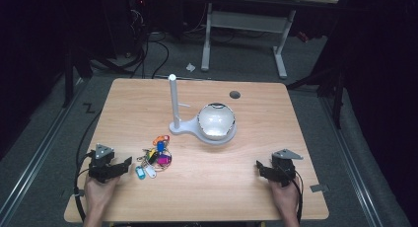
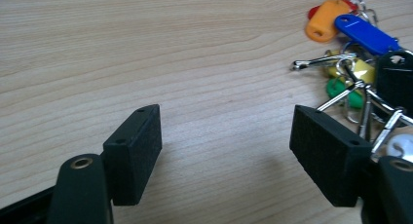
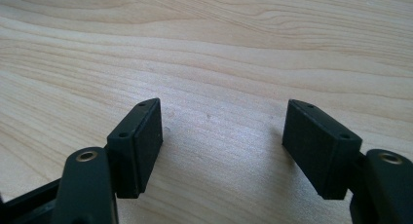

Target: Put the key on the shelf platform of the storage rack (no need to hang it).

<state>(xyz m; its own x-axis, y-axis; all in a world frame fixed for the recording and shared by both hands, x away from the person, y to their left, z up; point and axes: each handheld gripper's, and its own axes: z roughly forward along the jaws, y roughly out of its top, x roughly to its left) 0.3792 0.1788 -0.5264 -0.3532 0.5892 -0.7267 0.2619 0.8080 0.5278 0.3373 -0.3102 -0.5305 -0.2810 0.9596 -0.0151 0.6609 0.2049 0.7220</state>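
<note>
We hold a gripper in each hand, low on the table (image 1: 246, 187). Our left gripper (image 1: 129, 163) sits at about 8 o'clock on the table top, and its jaws stand wide apart with nothing between them. Our right gripper (image 1: 258, 166) sits at about 4 o'clock, and its jaws are spread wide too, with only bare wood between them.

The bunch of keys (image 1: 154, 157) lies flat on the wood, just beside our left gripper, at about 3 o'clock from it. In the left gripper view the keys (image 2: 360, 83) lie right by one jaw, with orange, blue, green and black tags and some silver rings.

A white stand (image 1: 174, 104) with a tall pole and a small peg on its side stands past the keys, at about 12 o'clock from them. A round shiny bowl (image 1: 216, 121) rests on the foot of the stand.

We think the work has not really begun. The keys are not picked up yet. We guess they go on the peg or in the bowl, so grabbing, lifting and placing are all left to do.
</note>
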